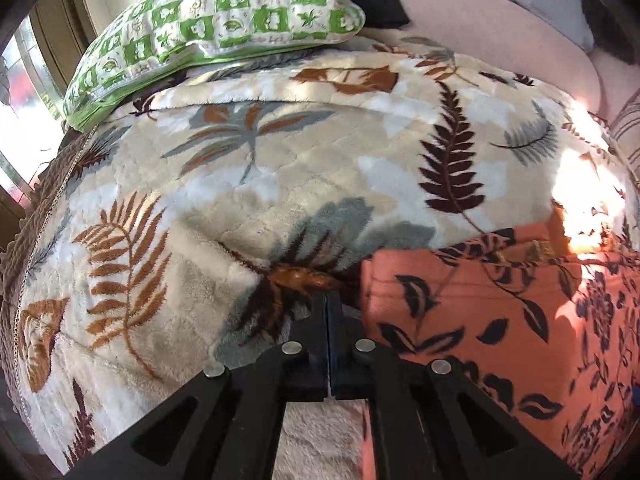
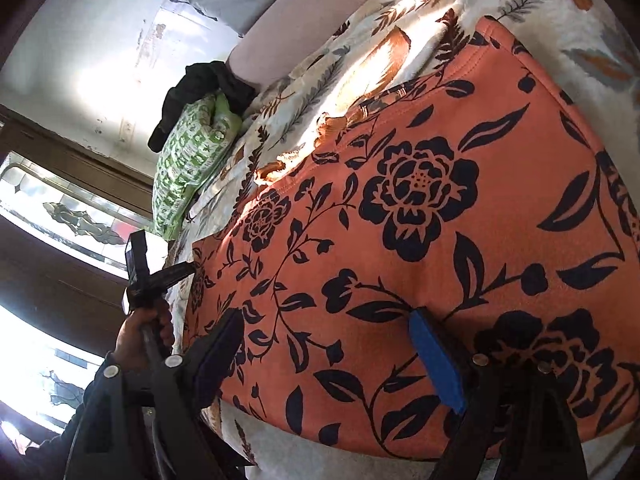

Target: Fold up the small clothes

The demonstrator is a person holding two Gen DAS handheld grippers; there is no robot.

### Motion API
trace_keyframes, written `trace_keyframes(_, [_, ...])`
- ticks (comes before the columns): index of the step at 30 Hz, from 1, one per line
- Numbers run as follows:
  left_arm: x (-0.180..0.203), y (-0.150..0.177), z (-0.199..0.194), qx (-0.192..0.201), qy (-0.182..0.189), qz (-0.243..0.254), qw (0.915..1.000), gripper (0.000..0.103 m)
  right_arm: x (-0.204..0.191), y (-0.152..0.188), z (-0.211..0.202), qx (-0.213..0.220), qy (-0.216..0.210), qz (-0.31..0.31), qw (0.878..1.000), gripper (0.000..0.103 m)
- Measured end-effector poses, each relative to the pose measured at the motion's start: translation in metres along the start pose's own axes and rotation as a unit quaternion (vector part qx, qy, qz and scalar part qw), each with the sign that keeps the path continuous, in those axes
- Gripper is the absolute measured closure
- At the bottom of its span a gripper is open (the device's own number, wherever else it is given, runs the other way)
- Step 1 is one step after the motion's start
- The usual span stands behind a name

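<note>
The left gripper (image 1: 329, 300) has its two black fingers pressed tight together. Nothing is between them. It hangs over the fluffy blanket (image 1: 224, 216) with the leaf pictures, just to the left of the orange cloth (image 1: 500, 312). In the right wrist view a person's hand (image 2: 140, 336) holds this gripper by its handle, out past the left edge of the cloth.

The right gripper (image 2: 340, 344) is spread wide. One finger has a blue pad (image 2: 438, 356), the other a dark pad. They sit low over the near part of the orange cloth, and nothing is pinched between them.

The orange cloth has black flowers and leaves on it. It lies flat on the blanket in a neat shape with straight edges, so it looks like it is already folded at least once. Both grippers are off it, so I think one fold is just done.

Further back there is a green and white pillow (image 1: 224, 20) with something black (image 2: 204, 84) on top of it, and a pink sheet (image 1: 500, 28).

Next, the grippers probably need to pinch two corners of one edge. Then they lift it and lay it over the other side, keeping the edges lined up so the cloth does not bunch.
</note>
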State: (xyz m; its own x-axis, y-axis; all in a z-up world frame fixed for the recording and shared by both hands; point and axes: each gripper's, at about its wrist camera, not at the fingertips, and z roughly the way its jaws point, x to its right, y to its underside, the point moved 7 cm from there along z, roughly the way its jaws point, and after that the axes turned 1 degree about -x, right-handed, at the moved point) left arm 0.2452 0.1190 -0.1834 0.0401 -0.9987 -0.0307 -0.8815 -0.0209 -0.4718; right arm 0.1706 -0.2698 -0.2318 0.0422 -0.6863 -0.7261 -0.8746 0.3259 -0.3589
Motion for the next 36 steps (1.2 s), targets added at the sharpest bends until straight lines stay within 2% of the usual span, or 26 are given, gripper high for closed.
trace_keyframes(1, [0.002,0.004,-0.014,0.012,0.007,-0.002,0.9999,0.088,0.0,0.0,-0.003,0.004,-0.004,0.001,1.0,0.016])
trace_keyframes(3, [0.007,0.013,-0.044,0.034,0.011,-0.01,0.9993,0.044,0.0,0.001,-0.005,0.009,-0.008,0.0,1.0,0.016])
trace_keyframes(4, [0.01,0.022,-0.063,0.052,0.019,-0.02,0.9983,0.036,0.001,0.002,-0.005,0.01,-0.011,0.0,1.0,0.016])
trace_keyframes(5, [0.016,0.03,-0.08,0.075,0.038,-0.026,0.9962,0.033,0.001,0.002,-0.006,0.011,-0.013,0.001,1.0,0.016])
trace_keyframes(7, [0.032,0.051,-0.102,0.086,0.086,-0.025,0.9923,0.033,0.002,0.003,-0.008,0.015,-0.019,0.003,1.0,0.016])
trace_keyframes(8, [0.04,0.063,-0.1,0.07,0.102,-0.021,0.9921,0.033,0.004,0.004,-0.01,0.017,-0.021,0.005,1.0,0.016])
trace_keyframes(9, [0.047,0.075,-0.092,0.05,0.105,-0.013,0.9931,0.033,0.004,0.004,-0.011,0.019,-0.023,0.006,1.0,0.016])
trace_keyframes(10, [0.048,0.085,-0.074,0.032,0.086,-0.004,0.9957,0.035,0.005,0.005,-0.011,0.021,-0.023,0.006,1.0,0.016])
trace_keyframes(11, [0.04,0.094,-0.045,-0.003,0.044,0.0,0.999,0.048,0.005,0.005,-0.011,0.021,-0.023,0.003,1.0,0.016])
trace_keyframes(12, [0.027,0.1,-0.021,-0.029,0.067,-0.043,0.9964,0.042,0.005,0.006,-0.011,0.022,-0.023,0.003,0.999,0.016])
trace_keyframes(13, [0.016,0.095,-0.021,-0.016,0.102,-0.098,0.9899,0.042,0.005,0.006,-0.012,0.023,-0.025,0.003,0.999,0.016])
trace_keyframes(14, [0.012,0.089,-0.027,-0.02,0.1,-0.116,0.9881,0.043,0.005,0.007,-0.013,0.022,-0.027,0.005,0.999,0.016])
trace_keyframes(16, [0.009,0.078,-0.046,0.007,0.037,-0.101,0.9941,0.043,0.007,0.009,-0.016,0.022,-0.027,0.005,0.999,0.016])
trace_keyframes(17, [0.01,0.074,-0.057,0.024,0.029,-0.088,0.9954,0.043,0.008,0.011,-0.017,0.022,-0.03,0.005,0.999,0.016])
trace_keyframes(20, [0.012,0.077,-0.077,0.048,0.053,-0.09,0.9934,0.04,0.01,0.013,-0.02,0.024,-0.036,0.01,0.999,0.016])
trace_keyframes(22, [0.015,0.085,-0.072,0.037,0.047,-0.081,0.9949,0.036,0.01,0.014,-0.022,0.025,-0.033,0.014,0.999,0.016])
trace_keyframes(24, [0.016,0.106,-0.047,-0.012,0.015,-0.069,0.9974,0.035,0.009,0.013,-0.025,0.026,-0.034,0.018,0.999,0.016])
trace_keyframes(25, [0.015,0.117,-0.037,-0.022,0.017,-0.078,0.9965,0.033,0.009,0.011,-0.029,0.031,-0.038,0.022,0.999,0.016])
trace_keyframes(26, [0.011,0.12,-0.043,0.013,0.022,-0.099,0.9948,0.031,0.01,0.009,-0.033,0.04,-0.04,0.026,0.998,0.016])
trace_keyframes(29, [0.008,0.129,-0.057,0.015,0.018,-0.12,0.9925,0.028,0.032,0.0,-0.049,0.077,-0.004,0.062,0.995,0.016])
trace_keyframes(31, [0.01,0.129,-0.071,0.027,0.025,-0.115,0.9927,0.028,0.045,-0.002,-0.059,0.093,-0.018,0.104,0.99,0.016])
trace_keyframes(33, [0.017,0.13,-0.09,0.056,0.037,-0.103,0.9924,0.027,0.048,-0.003,-0.066,0.1,-0.013,0.116,0.988,0.016])
trace_keyframes(34, [0.022,0.13,-0.098,0.072,0.046,-0.091,0.9922,0.024,0.043,-0.004,-0.068,0.102,-0.008,0.108,0.989,0.016])
trace_keyframes(36, [0.032,0.132,-0.1,0.084,0.058,-0.068,0.9925,0.012,0.028,-0.006,-0.07,0.101,-0.008,0.079,0.992,0.016])
